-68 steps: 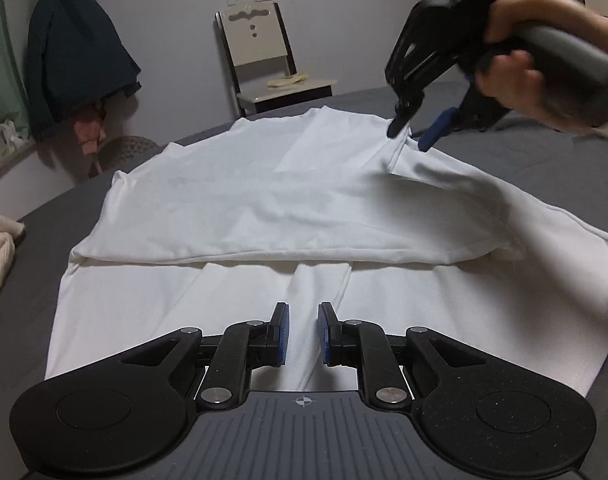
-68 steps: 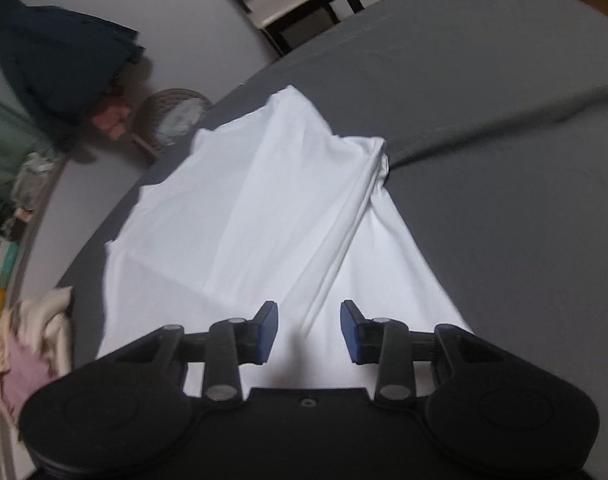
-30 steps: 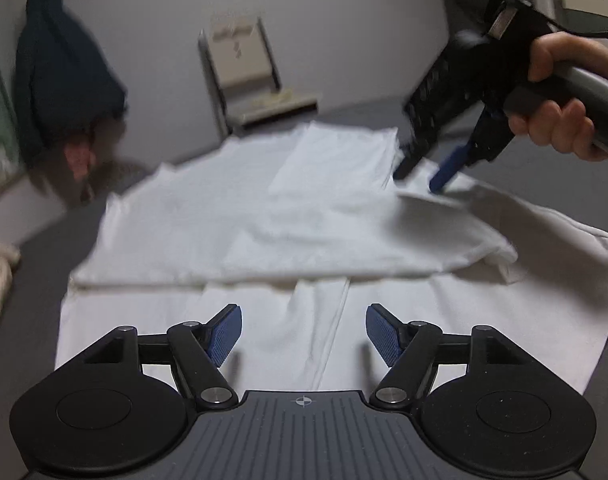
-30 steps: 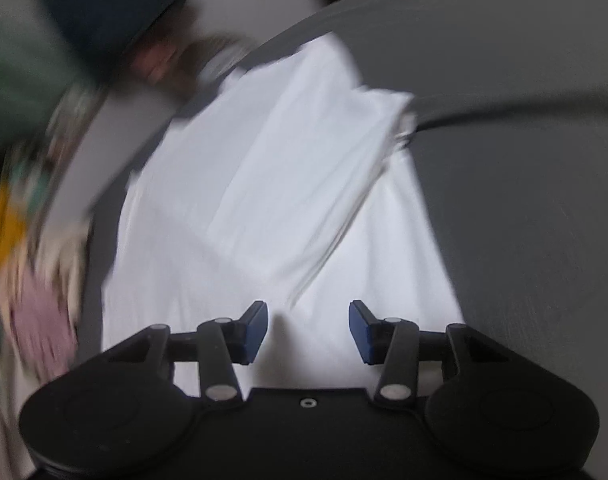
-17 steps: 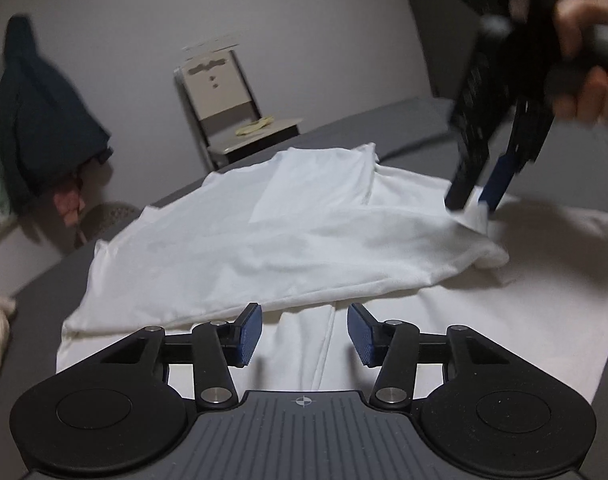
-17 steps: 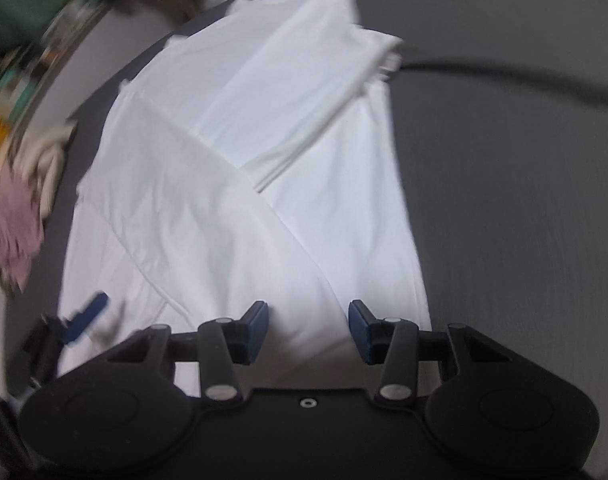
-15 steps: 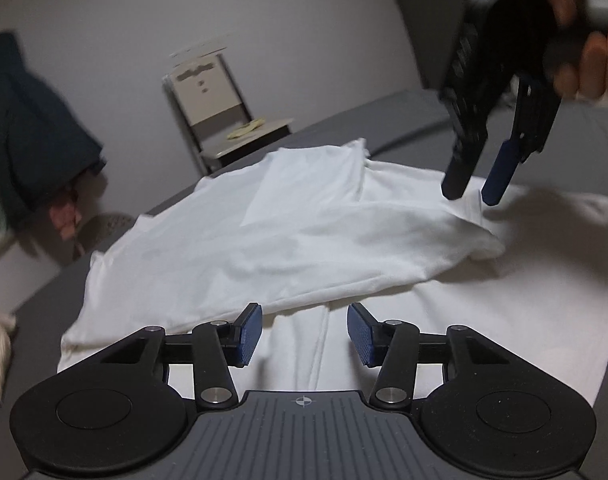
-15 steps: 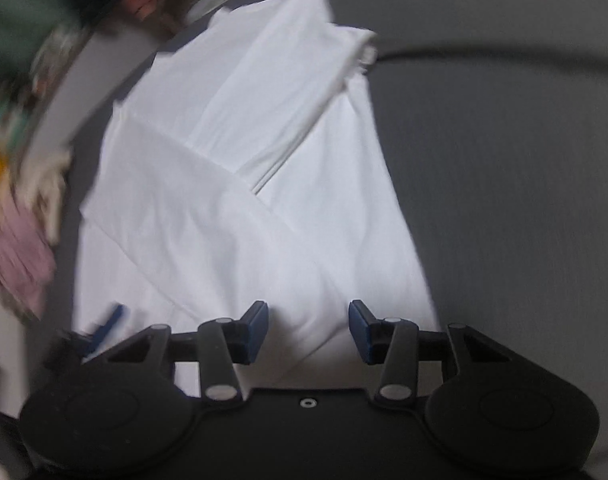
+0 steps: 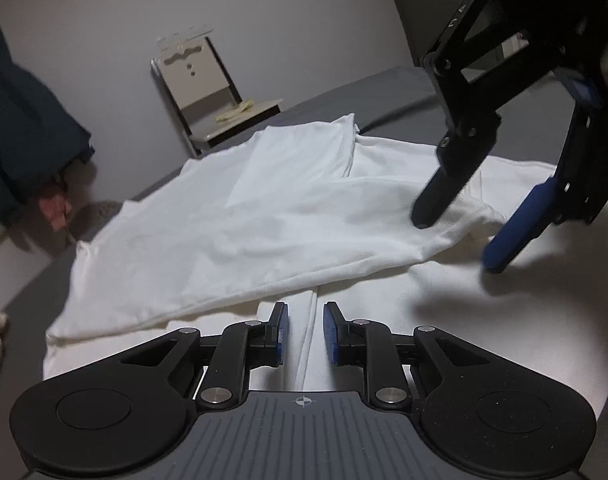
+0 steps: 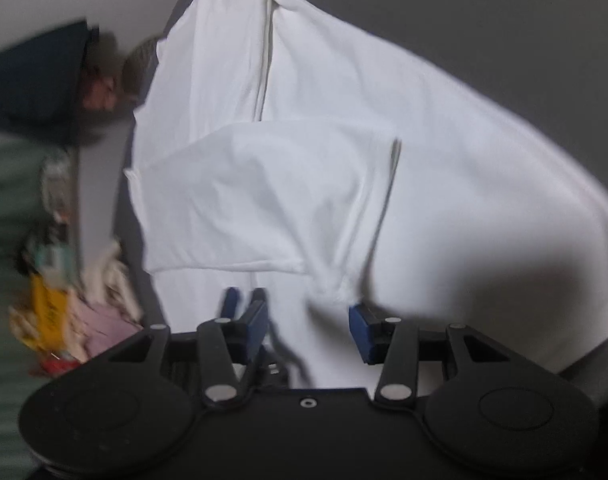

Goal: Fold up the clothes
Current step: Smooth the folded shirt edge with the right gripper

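Observation:
A white garment (image 9: 264, 216) lies spread on the grey bed, one side folded over its middle; it also shows in the right wrist view (image 10: 288, 184). My left gripper (image 9: 305, 334) is open by a narrow gap just above a crease near the garment's near edge, with no cloth held. My right gripper (image 9: 455, 240) is open and hovers over the bunched corner of the folded flap (image 9: 467, 220). In the right wrist view that gripper (image 10: 308, 328) stands open just short of the puckered corner (image 10: 335, 288).
The grey bed (image 9: 387, 96) extends behind the garment. A chair (image 9: 208, 92) stands by the far wall. Dark clothes (image 9: 20, 128) hang at the left. A pile of other clothes (image 10: 104, 300) lies off the bed's left side.
My right gripper has swung down and nearer, from the far collar area to the flap's right corner. My left gripper opened wide, then narrowed again, and moved closer to the garment.

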